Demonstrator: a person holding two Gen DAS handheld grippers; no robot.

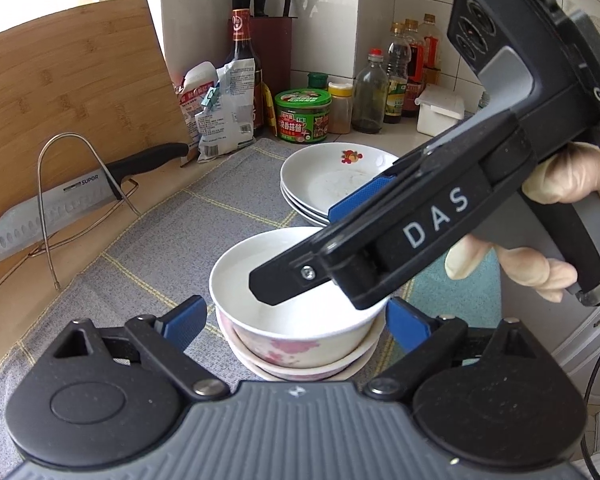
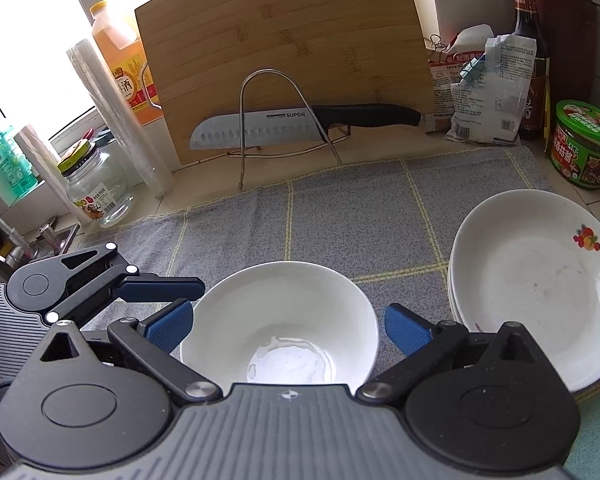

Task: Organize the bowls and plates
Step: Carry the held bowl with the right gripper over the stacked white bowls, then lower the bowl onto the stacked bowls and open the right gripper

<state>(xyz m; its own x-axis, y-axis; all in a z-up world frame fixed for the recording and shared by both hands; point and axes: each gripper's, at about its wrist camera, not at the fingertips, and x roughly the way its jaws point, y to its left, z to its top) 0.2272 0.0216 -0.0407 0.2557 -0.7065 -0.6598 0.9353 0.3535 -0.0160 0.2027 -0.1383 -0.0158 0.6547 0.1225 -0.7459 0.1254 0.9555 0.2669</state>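
- Bowl stack: white bowls nested one in another, the lower ones with pink flower print on the outer wall. It stands on the grey checked cloth, directly ahead of and between the fingers of both claws.
- Top bowl: white inside, a wet sheen at its bottom.
- Left gripper: spread wide, a blue pad on either side of the bowl stack; the pads look just clear of the wall, though contact cannot be confirmed. It holds nothing.
- Right gripper: spread wide over the top bowl's rim, holding nothing. In the left wrist view its body crosses above the bowl from the right, with one finger over the bowl's opening.
- Plate stack: white deep plates, fruit print on the top rim, on the cloth just right of the right claw and beyond the bowls from the left claw.
- Beyond the claws: a knife on a wire rack against a bamboo cutting board.
- Far right: green-lidded jar.
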